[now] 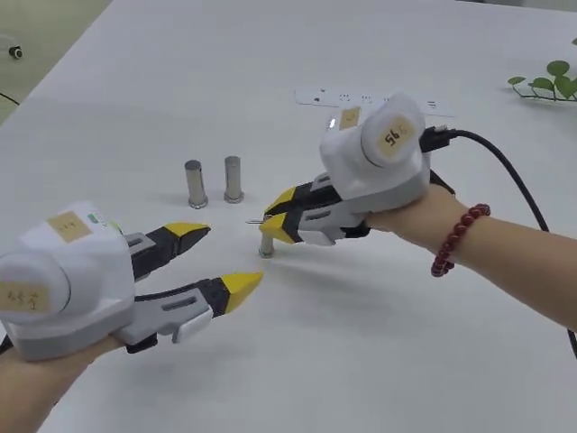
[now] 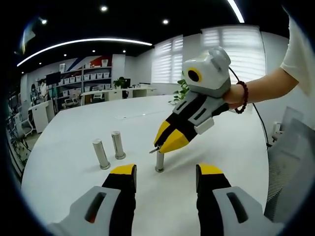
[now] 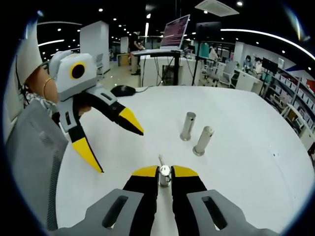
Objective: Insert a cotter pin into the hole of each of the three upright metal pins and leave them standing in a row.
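Two bare upright metal pins (image 1: pixel 195 183) (image 1: pixel 233 179) stand side by side on the white table (image 1: pixel 135 108). A third, shorter-looking pin (image 1: pixel 267 246) stands nearer me, to their right. My right gripper (image 1: pixel 275 225) is shut on a thin cotter pin (image 2: pixel 153 150) right at that pin's top, its tip poking out past the jaws. In the right gripper view the pin top (image 3: pixel 164 172) sits between the closed jaws, with the cotter pin (image 3: pixel 160 160) jutting forward. My left gripper (image 1: pixel 219 257) hovers open and holds nothing, a little left of and in front of the third pin (image 2: pixel 159 162).
A white power strip (image 1: pixel 379 97) lies at the table's far side, and a black cable (image 1: pixel 505 167) trails off the right gripper. A green plant (image 1: pixel 545 83) sits at the far right. The table edge (image 1: pixel 54 63) runs along the upper left.
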Demonstrator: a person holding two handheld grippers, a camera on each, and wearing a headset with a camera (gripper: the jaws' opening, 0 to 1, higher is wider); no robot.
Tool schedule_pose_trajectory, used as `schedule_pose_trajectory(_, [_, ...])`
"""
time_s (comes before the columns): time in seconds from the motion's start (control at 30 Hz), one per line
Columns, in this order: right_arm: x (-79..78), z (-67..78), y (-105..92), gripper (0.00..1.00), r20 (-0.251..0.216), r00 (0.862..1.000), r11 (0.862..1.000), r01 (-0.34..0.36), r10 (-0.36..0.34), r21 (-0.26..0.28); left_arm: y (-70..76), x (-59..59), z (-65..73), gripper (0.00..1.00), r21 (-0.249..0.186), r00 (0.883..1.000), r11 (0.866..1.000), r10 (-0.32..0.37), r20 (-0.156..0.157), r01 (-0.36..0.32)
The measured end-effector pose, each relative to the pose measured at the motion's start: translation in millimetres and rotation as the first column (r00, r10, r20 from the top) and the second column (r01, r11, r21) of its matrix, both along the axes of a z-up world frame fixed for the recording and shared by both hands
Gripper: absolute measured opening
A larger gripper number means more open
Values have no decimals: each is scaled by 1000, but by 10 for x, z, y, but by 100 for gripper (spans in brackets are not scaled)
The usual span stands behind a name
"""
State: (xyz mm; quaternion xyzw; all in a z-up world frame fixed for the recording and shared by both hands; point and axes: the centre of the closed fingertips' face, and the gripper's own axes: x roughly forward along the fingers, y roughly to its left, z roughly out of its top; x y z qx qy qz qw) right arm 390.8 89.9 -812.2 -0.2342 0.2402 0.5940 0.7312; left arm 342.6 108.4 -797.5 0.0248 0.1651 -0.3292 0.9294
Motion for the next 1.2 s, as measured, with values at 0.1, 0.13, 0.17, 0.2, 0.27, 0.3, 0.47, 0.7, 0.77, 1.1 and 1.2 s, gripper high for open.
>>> schedule_pose_trajectory(0.1, [12,-11,-5,10,0,1000,1000,16,-16,-6,3,5,6,47,0,1000,1000,0,4,0])
schedule_pose_trajectory(0.13, [18,-8,9,10,-1,1000,1000,15,-15,-2,2,8,8,47,0,1000,1000,0,4,0])
schedule_pose_trajectory(0.17, [21,-11,13,10,-4,1000,1000,17,-17,-2,0,6,12,47,-3,1000,1000,1,4,-1])
schedule_pose_trajectory(0.2, [27,-14,12,10,-4,1000,1000,17,-17,-2,1,6,15,47,-4,1000,1000,1,5,-1])
schedule_pose_trajectory(0.27, [28,-16,-1,10,-9,1000,1000,23,-23,-2,0,6,15,47,-3,1000,1000,0,5,0])
schedule_pose_trajectory(0.3, [35,-14,-8,10,-19,999,999,34,-34,1,0,5,14,47,-3,1000,1000,0,5,0])
schedule_pose_trajectory(0.47, [54,-10,-13,11,-25,999,999,48,-47,4,-2,11,11,47,-2,1000,1000,-1,4,1])
schedule_pose_trajectory(0.7, [31,-10,-14,11,-26,998,999,49,-49,4,-7,14,28,47,0,1000,1000,-2,7,2])
schedule_pose_trajectory(0.77, [30,-18,-18,12,-30,998,999,51,-50,2,-7,11,27,47,1,1000,1000,-3,6,3])
schedule_pose_trajectory(1.1, [9,80,-19,20,-39,997,997,69,-68,44,-1,19,59,50,-2,1000,1000,3,12,-3])
schedule_pose_trajectory(1.2, [62,108,-2,23,-33,997,995,78,-75,68,9,18,81,52,-4,1000,1000,10,19,-10])
